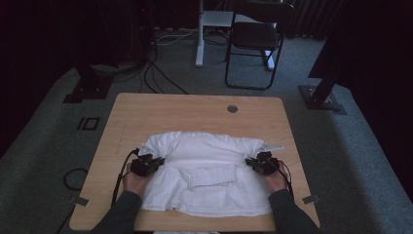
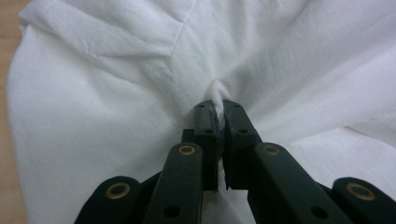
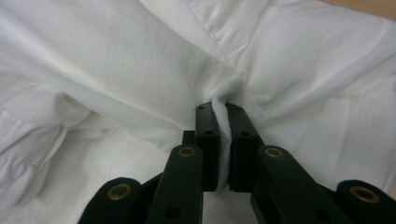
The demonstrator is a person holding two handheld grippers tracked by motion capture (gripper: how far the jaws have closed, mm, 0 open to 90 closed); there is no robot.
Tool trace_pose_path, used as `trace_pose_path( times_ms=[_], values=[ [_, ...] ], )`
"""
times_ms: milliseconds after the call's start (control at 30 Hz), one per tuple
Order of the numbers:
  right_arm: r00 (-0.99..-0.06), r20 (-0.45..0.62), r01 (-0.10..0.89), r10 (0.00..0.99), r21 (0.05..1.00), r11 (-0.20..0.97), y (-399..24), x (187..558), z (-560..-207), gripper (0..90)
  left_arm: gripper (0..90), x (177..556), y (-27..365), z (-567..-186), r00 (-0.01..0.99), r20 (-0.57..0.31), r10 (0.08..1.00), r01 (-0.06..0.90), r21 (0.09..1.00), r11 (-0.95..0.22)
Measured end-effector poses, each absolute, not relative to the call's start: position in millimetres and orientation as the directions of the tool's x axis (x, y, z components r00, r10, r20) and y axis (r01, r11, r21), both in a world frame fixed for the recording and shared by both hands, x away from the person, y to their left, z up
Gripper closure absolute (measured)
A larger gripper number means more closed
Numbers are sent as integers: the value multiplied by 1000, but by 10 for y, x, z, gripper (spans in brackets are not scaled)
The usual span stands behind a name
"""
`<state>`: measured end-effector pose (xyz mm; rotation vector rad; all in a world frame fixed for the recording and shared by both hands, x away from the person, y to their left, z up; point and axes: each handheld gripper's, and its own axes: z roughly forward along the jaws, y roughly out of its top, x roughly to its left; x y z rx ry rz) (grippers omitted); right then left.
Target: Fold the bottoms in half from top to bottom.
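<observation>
Garment: a white shirt (image 1: 207,170) is laid flat on the worktop (image 1: 146,109), between the two hand-held grippers, with its ribbed collar band (image 1: 210,176) midway between them.
Left hand-held gripper (image 1: 157,161): its jaws are pressed together on a bunched ridge of the white cloth at the shirt's side edge; in the left gripper view (image 2: 218,109) the pinched fold is seen rising between the pads, with creases radiating away from the tips.
Right hand-held gripper (image 1: 252,162): a like fold of cloth is pinched on the opposite side edge; in the right gripper view (image 3: 220,108) the fabric is seen squeezed between the closed jaws.
Step in hand: a fold appears to be under way, with both side edges held low on the cloth.
How it is done well: both pinches should be kept firm and level with each other, so that the crease is laid straight; the cloth should be drawn taut between the tips before release, so that no slack is trapped ahead of them.
Sleeve: a short sleeve (image 1: 160,141) lies just beyond the left tips; it could be dragged askew.
Tag: a small strip (image 1: 273,146) pokes out just beyond the right tips.
Worktop hole: a cable grommet (image 1: 232,108) lies well beyond the shirt, out of the way.
Farther off: a black chair (image 1: 255,41) and floor cables (image 1: 156,73) stand clear of the work.
</observation>
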<state>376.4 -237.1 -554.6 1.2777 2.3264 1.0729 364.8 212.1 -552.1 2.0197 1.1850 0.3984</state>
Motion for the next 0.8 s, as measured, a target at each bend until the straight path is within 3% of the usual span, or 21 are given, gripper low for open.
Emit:
trace_pose_path(
  times_ms=[367, 500, 700, 800],
  values=[
    [-519, 99, 636, 849, 709, 307, -2252, 4282, -5509, 847, 861, 4166, 2059, -5479, 419, -92, 903, 652, 723, -228],
    [-482, 115, 659, 869, 701, 273, -2201, 4548, -5492, 847, 861, 4418, 2073, -5473, 358, -139, 923, 678, 719, -155],
    [-466, 122, 672, 876, 694, 260, -2170, 4642, -5477, 845, 864, 4483, 2077, -5444, 348, -147, 926, 690, 709, -147],
    [-483, 115, 654, 868, 706, 270, -2206, 4618, -5452, 847, 873, 4445, 2137, -5366, 342, -217, 914, 679, 730, -80]
  ],
)
